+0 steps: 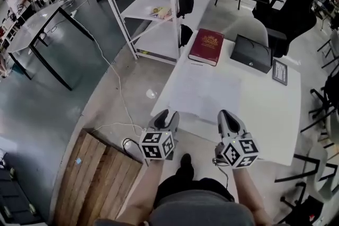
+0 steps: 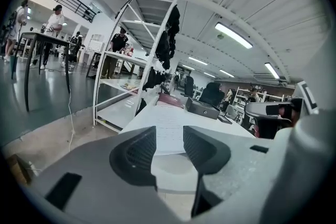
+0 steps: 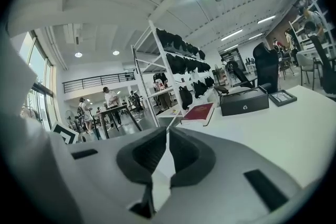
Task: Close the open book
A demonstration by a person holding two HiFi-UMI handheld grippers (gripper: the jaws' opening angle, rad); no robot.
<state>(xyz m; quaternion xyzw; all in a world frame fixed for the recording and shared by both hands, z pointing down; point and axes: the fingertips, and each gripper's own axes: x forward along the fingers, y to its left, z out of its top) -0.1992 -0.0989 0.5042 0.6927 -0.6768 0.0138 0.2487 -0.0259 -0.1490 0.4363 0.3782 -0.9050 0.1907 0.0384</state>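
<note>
A dark red hardcover book (image 1: pixel 206 46) lies closed and flat at the table's far left corner; it shows small in the left gripper view (image 2: pixel 170 100) and in the right gripper view (image 3: pixel 198 112). Both grippers hover at the near edge of the white table (image 1: pixel 265 114), well short of the book. My left gripper (image 1: pixel 165 116) is open, and between its jaws (image 2: pixel 169 136) only the table shows. My right gripper (image 1: pixel 229 116) is shut with nothing in it; its tips (image 3: pixel 168 136) nearly meet.
A large white sheet (image 1: pixel 204 93) lies mid-table. A black case (image 1: pixel 251 53) and a framed tablet (image 1: pixel 279 72) sit at the far right. White shelving (image 1: pixel 153 2) stands beyond the table, a wooden pallet (image 1: pixel 100 177) and cable (image 1: pixel 119 92) lie left, and office chairs (image 1: pixel 280 13) stand behind.
</note>
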